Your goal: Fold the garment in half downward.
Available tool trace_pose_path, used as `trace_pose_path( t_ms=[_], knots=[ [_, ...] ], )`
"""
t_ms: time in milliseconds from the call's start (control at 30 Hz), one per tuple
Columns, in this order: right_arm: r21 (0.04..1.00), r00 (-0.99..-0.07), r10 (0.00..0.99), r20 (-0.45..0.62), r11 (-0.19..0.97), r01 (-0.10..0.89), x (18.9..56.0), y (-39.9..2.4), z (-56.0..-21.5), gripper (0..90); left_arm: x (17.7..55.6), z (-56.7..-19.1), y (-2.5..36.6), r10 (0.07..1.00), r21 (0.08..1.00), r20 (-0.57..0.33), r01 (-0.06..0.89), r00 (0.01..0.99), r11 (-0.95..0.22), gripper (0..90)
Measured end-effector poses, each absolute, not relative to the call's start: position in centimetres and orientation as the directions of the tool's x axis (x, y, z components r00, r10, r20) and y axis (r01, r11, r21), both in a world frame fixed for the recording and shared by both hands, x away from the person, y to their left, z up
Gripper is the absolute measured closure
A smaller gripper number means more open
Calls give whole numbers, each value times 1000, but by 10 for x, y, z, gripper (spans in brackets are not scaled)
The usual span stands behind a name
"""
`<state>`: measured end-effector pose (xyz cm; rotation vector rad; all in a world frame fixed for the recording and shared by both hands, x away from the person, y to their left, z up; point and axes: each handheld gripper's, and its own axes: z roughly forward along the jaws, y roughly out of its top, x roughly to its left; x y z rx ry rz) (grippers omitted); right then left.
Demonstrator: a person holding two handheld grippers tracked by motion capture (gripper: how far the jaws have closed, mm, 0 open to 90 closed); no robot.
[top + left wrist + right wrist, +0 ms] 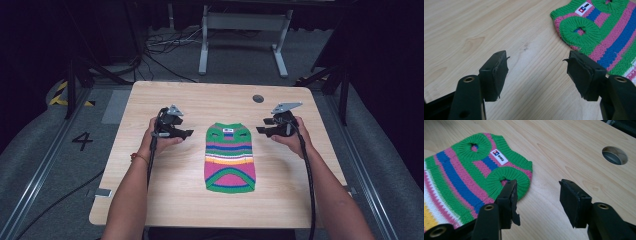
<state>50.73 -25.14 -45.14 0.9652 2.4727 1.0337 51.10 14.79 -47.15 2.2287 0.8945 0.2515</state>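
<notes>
A small knitted striped sweater in green, pink, blue, white and yellow lies flat in the middle of the wooden table, its white label end toward the far side. My left gripper hovers just left of the sweater's top, open with nothing between its jaws; in the left gripper view the sweater lies to the upper right. My right gripper stands open just right of the sweater's top; in the right gripper view its left jaw overlaps a green armhole of the sweater.
A round cable hole is cut in the table near its far edge, seen also in the right gripper view as the hole. Beyond the table stand a grey metal frame and loose floor cables. Black cables trail from both grippers.
</notes>
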Motion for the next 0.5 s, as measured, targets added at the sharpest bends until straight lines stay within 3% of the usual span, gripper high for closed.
trace_pose_path(
  t_ms=[500],
  knots=[
    [689, -728, 685, 22, 517, 508, 540, -220, -477, 573, 543, -485, 85, 662, 667, -76, 532, 745, -522, 355]
  ],
)
